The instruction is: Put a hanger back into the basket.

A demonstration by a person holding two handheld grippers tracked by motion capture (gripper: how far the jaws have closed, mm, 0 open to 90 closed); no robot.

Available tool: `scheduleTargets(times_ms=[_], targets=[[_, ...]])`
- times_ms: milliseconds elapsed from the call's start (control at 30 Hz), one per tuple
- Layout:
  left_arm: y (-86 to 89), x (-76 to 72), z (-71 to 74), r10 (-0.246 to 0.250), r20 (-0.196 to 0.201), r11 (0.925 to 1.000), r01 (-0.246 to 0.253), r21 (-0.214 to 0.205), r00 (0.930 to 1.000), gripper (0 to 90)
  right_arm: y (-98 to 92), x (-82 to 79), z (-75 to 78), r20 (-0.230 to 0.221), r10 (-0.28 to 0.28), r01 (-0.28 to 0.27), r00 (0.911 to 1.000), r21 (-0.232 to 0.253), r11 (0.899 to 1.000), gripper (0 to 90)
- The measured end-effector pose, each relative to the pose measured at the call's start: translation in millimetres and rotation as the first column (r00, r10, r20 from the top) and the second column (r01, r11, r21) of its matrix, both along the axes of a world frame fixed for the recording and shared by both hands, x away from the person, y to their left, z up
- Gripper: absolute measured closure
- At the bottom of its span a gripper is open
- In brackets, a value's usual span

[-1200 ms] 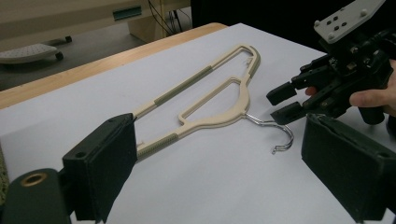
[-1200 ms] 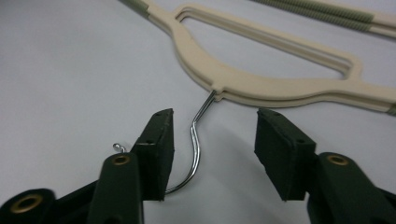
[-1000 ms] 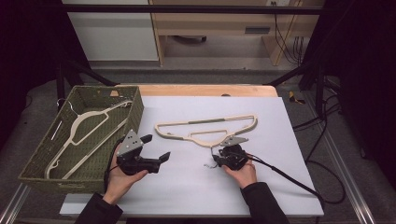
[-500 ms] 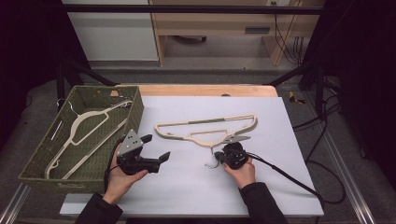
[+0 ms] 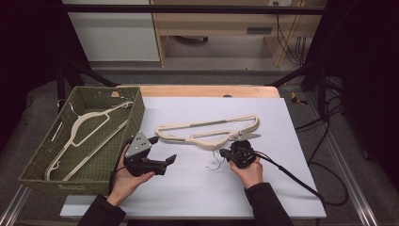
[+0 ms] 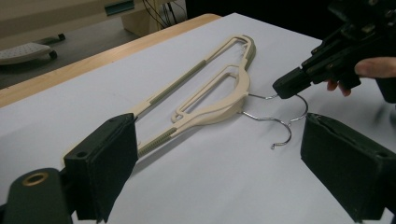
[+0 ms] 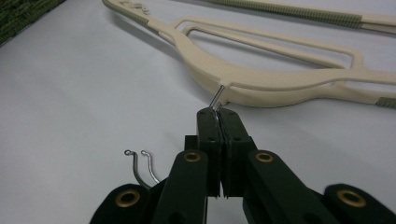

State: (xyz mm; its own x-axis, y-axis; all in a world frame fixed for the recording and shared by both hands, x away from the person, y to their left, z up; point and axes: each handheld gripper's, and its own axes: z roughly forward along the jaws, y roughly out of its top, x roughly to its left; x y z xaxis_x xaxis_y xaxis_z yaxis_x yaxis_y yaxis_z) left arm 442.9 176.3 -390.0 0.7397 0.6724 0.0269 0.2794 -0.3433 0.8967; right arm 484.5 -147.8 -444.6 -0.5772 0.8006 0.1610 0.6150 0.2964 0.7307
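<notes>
Two cream plastic hangers (image 5: pixel 207 132) lie stacked on the white table (image 5: pixel 282 188), their wire hooks (image 5: pixel 214 165) pointing toward me. My right gripper (image 5: pixel 227 151) is shut on the hook wires right at the hangers' neck (image 7: pixel 223 93). Its jaws are pressed together (image 7: pixel 218 114) with the wires between them, and the two curled hook ends (image 7: pixel 142 165) hang beside them. My left gripper (image 5: pixel 163 149) is held open left of the hangers, with nothing between its wide pads (image 6: pixel 107 163). In the left gripper view, the right gripper (image 6: pixel 289 86) pinches the hooks (image 6: pixel 285 126).
A green woven basket (image 5: pixel 42 165) stands at the table's left edge and holds another cream hanger (image 5: pixel 89 132). A black cable (image 5: pixel 291 176) trails from the right gripper to the right. Bare white table lies in front of both hands.
The right hand has lifted slightly with the gripper at the hangers' neck. The left hand and its gripper have stayed in place.
</notes>
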Motion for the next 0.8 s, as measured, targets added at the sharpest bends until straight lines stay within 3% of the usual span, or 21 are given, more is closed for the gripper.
scheduleTargets(times_ms=[233, 400, 567, 633, 800], targets=[[-30.8, 17.3, -6.3, -0.043, -0.019, 0.9979, 0.044, 0.049, 0.9989, 13.7, -6.5, -5.3, 12.6, -0.001, 0.021, -0.021, 0.9998, 0.007, 1.000, 89.1], [-58.0, 34.9, -16.7, -0.082, -0.044, 0.9857, 0.088, 0.144, 0.9956, 14.6, -8.0, -7.1, 15.8, 0.002, 0.027, -0.027, 0.9996, -0.002, 1.000, 89.2], [-83.3, 51.7, -34.8, -0.084, -0.063, 0.9644, 0.097, 0.246, 0.9945, 16.6, -8.4, -8.5, 18.4, 0.006, 0.033, -0.033, 0.9994, -0.009, 0.999, 89.2], [-91.8, 57.0, -40.6, -0.091, -0.050, 0.9508, 0.102, 0.293, 0.9946, 18.4, -7.8, -9.3, 19.4, 0.003, 0.028, -0.028, 0.9996, -0.003, 1.000, 89.2], [-108.3, 67.8, -52.5, -0.107, -0.023, 0.9298, 0.108, 0.352, 0.9940, 27.0, -8.4, -10.4, 21.3, 0.008, 0.029, -0.029, 0.9995, -0.001, 1.000, 89.3]])
